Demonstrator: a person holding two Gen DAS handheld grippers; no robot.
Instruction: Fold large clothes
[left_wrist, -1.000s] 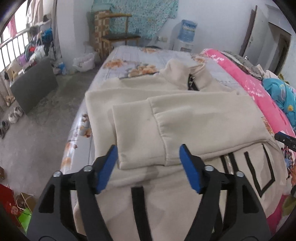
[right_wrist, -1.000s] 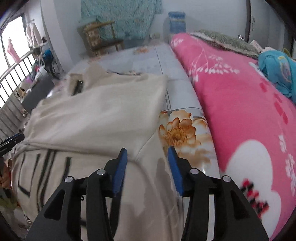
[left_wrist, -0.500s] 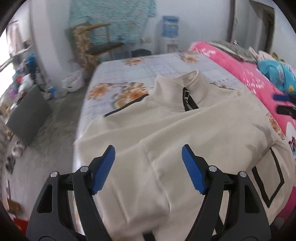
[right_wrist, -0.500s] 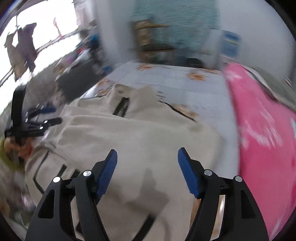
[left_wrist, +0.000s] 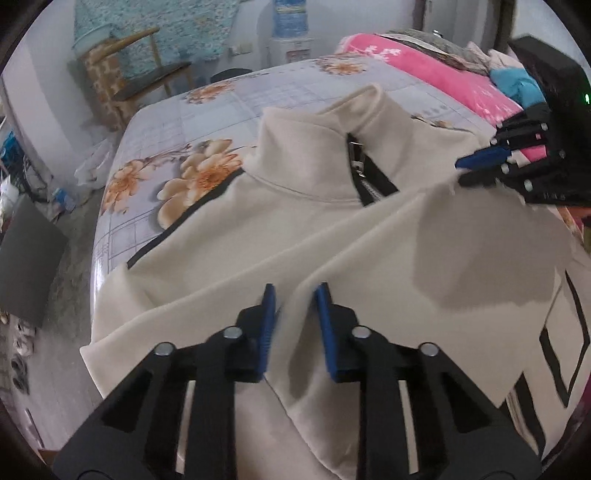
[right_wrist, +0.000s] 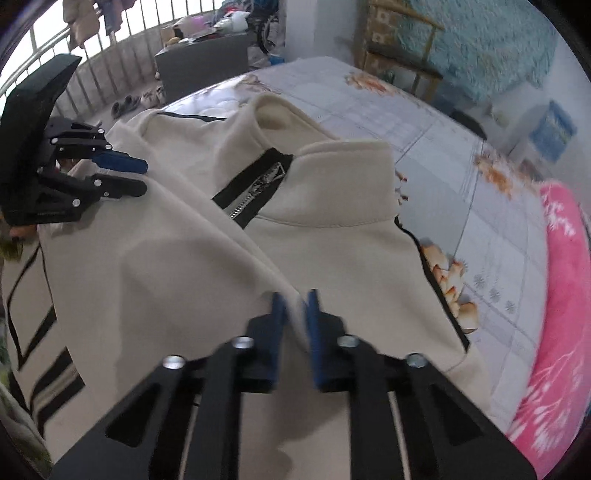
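Observation:
A cream zip-neck jacket (left_wrist: 229, 236) with black trim lies on the bed, collar away from me; it also shows in the right wrist view (right_wrist: 332, 258). My left gripper (left_wrist: 293, 291) is shut on a fold of the jacket near its left side. My right gripper (right_wrist: 294, 299) is shut on the cloth near the other side; it shows at the right of the left wrist view (left_wrist: 476, 170). The cloth between the two grippers is lifted in a taut sheet over the jacket body. The left gripper shows at the left of the right wrist view (right_wrist: 129, 173).
The bed has a grey floral sheet (left_wrist: 207, 110) and a pink blanket (right_wrist: 565, 295) along one side. A wooden chair (left_wrist: 129, 66) and a water dispenser (left_wrist: 291, 33) stand beyond the bed. A railing with clutter (right_wrist: 122, 48) and shoes are on the floor side.
Both grippers were open above the jacket. They have moved in toward the upper body, closed on the cloth, and the fabric between them has lifted.

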